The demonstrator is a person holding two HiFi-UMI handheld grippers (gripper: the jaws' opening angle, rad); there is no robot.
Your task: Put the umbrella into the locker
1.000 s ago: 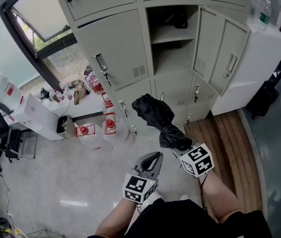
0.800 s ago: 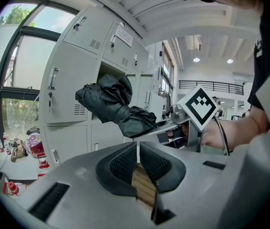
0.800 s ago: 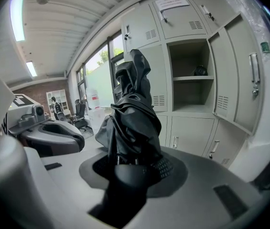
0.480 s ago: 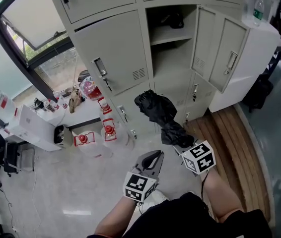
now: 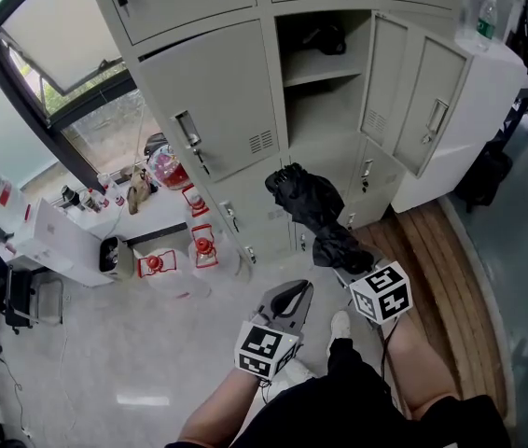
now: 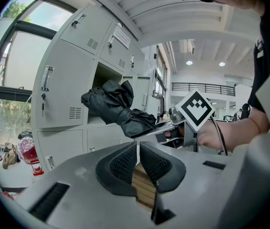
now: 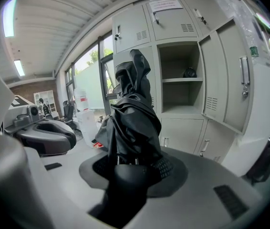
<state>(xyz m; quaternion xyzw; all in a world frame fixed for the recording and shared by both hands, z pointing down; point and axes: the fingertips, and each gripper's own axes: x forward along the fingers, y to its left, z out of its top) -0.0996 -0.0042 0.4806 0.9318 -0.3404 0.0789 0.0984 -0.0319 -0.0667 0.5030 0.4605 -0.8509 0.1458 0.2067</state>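
1. The right gripper (image 7: 134, 165) pinches the lower end of the folded black umbrella (image 7: 132, 111), which rises out of its jaws.
2. The umbrella is held in the air in front of the locker (image 5: 236, 110), below the open compartment (image 5: 325, 87).
3. The compartment's door (image 5: 413, 91) stands swung out to the right.
4. The left gripper (image 6: 138, 160) has its jaws pressed together on nothing, just beside the right one.

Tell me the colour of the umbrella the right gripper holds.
Black: the umbrella is plain black fabric, clearest in the right gripper view.
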